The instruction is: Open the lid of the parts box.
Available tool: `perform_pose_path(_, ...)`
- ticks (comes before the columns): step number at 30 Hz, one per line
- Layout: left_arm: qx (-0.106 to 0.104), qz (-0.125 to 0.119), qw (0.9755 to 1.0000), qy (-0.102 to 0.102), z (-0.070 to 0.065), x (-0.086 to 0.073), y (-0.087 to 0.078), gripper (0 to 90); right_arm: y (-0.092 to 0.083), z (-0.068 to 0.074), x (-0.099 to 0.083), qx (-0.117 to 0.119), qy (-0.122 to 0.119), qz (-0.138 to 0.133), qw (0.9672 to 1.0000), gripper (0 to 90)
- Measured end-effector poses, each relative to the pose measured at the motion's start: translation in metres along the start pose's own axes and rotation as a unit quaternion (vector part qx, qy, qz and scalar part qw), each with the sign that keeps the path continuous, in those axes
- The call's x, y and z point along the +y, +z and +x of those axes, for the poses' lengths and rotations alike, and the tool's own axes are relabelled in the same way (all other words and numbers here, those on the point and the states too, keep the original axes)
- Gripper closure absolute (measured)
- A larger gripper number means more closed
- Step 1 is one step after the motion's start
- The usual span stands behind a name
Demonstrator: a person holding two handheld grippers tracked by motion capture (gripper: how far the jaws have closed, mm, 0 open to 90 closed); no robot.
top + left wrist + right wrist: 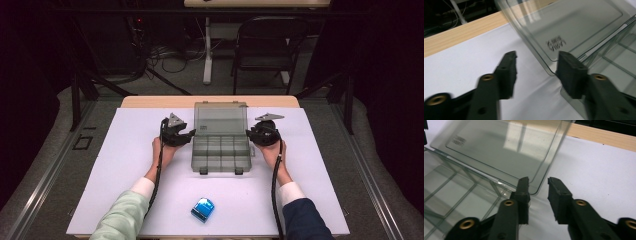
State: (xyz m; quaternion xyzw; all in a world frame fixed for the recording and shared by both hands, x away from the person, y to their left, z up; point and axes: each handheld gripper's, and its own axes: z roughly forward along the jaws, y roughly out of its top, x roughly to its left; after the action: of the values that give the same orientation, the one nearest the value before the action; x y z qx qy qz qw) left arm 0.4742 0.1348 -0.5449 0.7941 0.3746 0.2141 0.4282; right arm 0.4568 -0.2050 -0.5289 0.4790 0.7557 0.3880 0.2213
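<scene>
We reach both forearms in over the near edge, one sleeve pale green, the other dark blue, white cuffs showing at the wrists. Our left hand [164,150] holds the left gripper [189,135] with its tips pointing inward to the right, jaws parted with a clear gap between them. Our right hand [272,152] holds the right gripper [249,135] pointing inward to the left, jaws apart by a narrower gap. A black cable trails back along each forearm.
</scene>
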Motion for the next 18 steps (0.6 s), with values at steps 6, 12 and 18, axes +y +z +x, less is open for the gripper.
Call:
perform_pose_path(6, 0.0, 0.011, 0.9999, -0.001, -0.001, 0.002, -0.011, 31.3, -0.008, 0.002, -0.002, 0.01, -0.011, 0.003, 0.9999, 50.8)
perform_pose_path(12, -0.005, 0.025, 0.9995, 0.016, -0.007, 0.001, -0.024, 24.7, -0.019, 0.004, -0.006, 0.019, -0.016, 0.008, 0.9996, 34.3)
perform_pose_path(18, -0.005, 0.037, 0.9988, 0.031, -0.014, -0.005, -0.041, 16.1, -0.031, 0.009, -0.014, 0.026, -0.037, 0.013, 0.9989, 21.3)
